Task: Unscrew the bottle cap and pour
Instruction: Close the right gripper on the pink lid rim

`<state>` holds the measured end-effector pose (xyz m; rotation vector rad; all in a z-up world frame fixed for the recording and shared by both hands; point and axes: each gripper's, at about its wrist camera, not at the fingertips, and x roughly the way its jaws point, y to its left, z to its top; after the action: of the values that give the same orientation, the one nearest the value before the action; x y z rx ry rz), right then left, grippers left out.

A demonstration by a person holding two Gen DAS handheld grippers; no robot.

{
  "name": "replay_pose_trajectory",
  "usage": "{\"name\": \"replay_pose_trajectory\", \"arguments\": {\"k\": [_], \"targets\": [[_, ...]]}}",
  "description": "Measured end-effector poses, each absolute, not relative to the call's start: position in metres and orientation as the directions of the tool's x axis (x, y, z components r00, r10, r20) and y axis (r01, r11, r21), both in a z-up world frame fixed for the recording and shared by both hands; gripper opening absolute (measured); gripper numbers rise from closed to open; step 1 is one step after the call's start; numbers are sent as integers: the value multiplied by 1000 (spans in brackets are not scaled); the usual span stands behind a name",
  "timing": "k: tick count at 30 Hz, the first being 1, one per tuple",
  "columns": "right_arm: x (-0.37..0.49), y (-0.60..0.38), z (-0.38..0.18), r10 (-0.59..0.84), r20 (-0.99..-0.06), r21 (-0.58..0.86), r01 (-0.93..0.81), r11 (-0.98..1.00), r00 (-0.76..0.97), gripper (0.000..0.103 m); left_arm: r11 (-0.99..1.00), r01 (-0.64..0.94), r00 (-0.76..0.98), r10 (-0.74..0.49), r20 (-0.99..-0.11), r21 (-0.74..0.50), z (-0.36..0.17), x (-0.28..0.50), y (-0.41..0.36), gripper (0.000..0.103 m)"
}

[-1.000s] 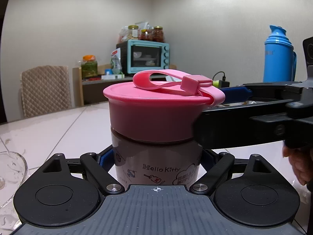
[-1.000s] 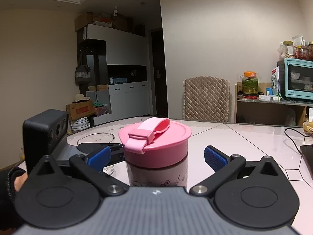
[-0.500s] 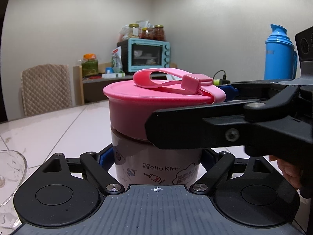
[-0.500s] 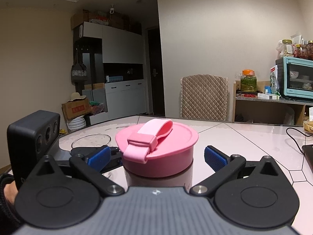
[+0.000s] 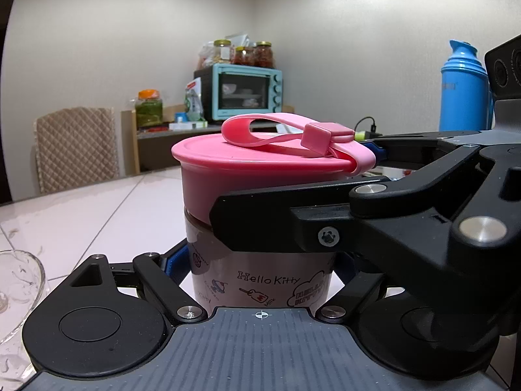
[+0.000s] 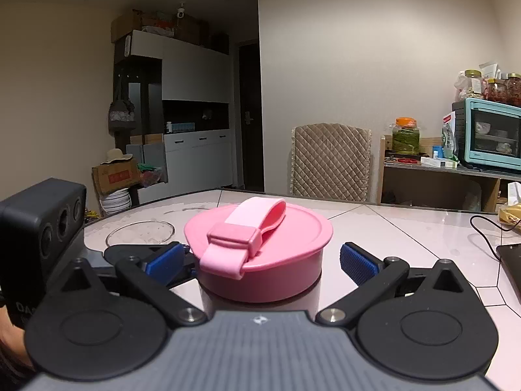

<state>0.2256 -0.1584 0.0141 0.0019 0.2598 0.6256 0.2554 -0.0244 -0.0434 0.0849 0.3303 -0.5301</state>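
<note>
The bottle (image 5: 260, 280) stands upright on the table, a squat pale body printed with "Hello Kitty" and small cartoons. Its wide pink cap (image 5: 260, 179) is on, flat-topped and broader than the body, with a pink strap (image 6: 250, 228) looped across the top through a square clasp.

The right hand-held gripper (image 5: 368, 176) hides part of the bottle (image 5: 260, 280) wall; the glass bowl (image 5: 16, 296) is cut off at the picture's left edge.
</note>
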Motion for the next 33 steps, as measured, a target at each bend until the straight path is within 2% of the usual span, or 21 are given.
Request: {"name": "replay_pose_trajectory", "arguments": {"k": [7, 26, 33], "targets": [[230, -162, 15, 595, -223, 113, -585, 803, 772, 103, 860, 510, 811, -483, -330, -5, -43, 255, -24, 90], [234, -154, 16, 557, -246, 84, -555, 827, 793, 103, 863, 506, 813, -479, -331, -5, -43, 254, -32, 90], [236, -154, 15, 569, -259, 101, -564, 820, 780, 87, 863, 505, 813, -478, -331, -5, -43, 253, -33, 90]]}}
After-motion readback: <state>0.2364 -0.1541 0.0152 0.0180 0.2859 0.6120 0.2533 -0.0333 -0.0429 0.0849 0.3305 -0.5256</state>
